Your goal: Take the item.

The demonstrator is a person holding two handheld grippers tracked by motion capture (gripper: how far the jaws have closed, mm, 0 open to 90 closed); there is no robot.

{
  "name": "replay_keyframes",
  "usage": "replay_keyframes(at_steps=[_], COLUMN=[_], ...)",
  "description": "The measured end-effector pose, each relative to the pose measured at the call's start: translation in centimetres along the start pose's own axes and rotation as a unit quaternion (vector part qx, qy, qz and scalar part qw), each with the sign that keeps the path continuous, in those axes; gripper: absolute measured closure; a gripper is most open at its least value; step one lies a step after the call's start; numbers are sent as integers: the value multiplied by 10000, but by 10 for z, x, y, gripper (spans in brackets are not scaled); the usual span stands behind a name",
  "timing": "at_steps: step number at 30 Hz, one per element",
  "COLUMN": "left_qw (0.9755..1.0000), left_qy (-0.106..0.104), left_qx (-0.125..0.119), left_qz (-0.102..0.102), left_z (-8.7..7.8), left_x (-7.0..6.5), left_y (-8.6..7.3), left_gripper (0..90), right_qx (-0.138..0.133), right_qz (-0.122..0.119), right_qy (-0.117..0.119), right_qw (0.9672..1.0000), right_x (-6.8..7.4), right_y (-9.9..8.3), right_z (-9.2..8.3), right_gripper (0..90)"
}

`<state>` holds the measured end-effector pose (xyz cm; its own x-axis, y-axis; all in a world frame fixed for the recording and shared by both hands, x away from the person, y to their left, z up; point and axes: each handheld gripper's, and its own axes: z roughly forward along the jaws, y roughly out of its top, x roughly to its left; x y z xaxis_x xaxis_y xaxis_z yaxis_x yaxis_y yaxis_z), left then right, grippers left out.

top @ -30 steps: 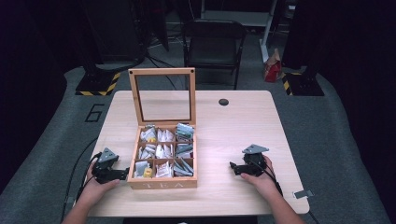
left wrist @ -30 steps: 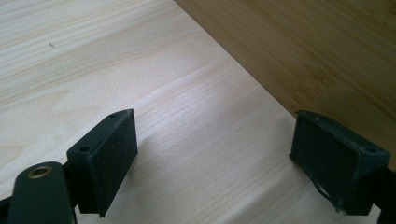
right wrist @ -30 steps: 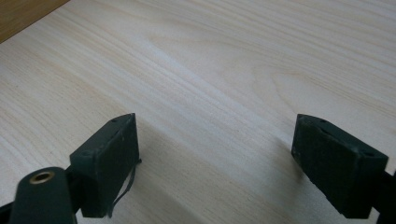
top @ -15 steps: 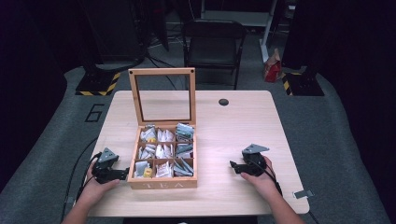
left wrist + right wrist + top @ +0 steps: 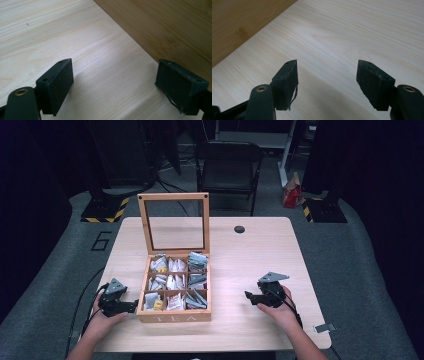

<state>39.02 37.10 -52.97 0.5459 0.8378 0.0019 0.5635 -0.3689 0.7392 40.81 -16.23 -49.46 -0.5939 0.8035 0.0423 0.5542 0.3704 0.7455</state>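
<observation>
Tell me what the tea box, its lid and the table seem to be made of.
The tea box looks like bamboo or a similar light wood, matt: fine streaky grain shows on its wall in the left gripper view. The lid is the same wood framing a clear pane, glass or plastic, since the table shows through. The table looks like pale wood or wood-look laminate, smooth with a slight sheen.

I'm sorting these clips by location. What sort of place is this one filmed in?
Probably a lab or recording studio, not a home. A lone wooden table stands on grey carpet, ringed by dark curtains, with hazard-striped stand bases beside it, a floor mark "6" and a folding chair behind.
</observation>
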Motion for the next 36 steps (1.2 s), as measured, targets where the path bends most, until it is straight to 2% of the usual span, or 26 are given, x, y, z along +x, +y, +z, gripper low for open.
replay_keyframes(at_steps=[5, 10, 11, 12, 18, 32, 36], left_qw=[10000, 10000, 10000, 10000, 10000, 10000, 10000], left_qy=[0, -1, 0, -12, -5, -1, 1], left_qx=[-8, -7, -6, -10, -7, -8, -6], left_qz=[-12, -10, -9, -33, -19, -17, -5], left_z=[0, 0, 0, 0, 0, 0, 0], left_x=[0, 0, 0, 0, 0, 0, 0], left_y=[0, 0, 0, 0, 0, 0, 0], left_gripper=[142, 142, 142, 142, 142, 142, 142], right_qx=[-75, -110, -123, -121, -134, -211, -218], right_qz=[36, -84, 15, -71, -27, -166, -140], right_qy=[38, 66, 115, 113, 108, 192, 217], right_qw=[10000, 9999, 9999, 9998, 9998, 9995, 9994], right_x=[0, 0, 2, 2, 6, 11, 13], right_y=[6, 12, 14, 15, 21, 32, 35], right_z=[-7, -13, -15, -16, -18, -27, -28], right_gripper=[334, 333, 334, 334, 339, 350, 353])
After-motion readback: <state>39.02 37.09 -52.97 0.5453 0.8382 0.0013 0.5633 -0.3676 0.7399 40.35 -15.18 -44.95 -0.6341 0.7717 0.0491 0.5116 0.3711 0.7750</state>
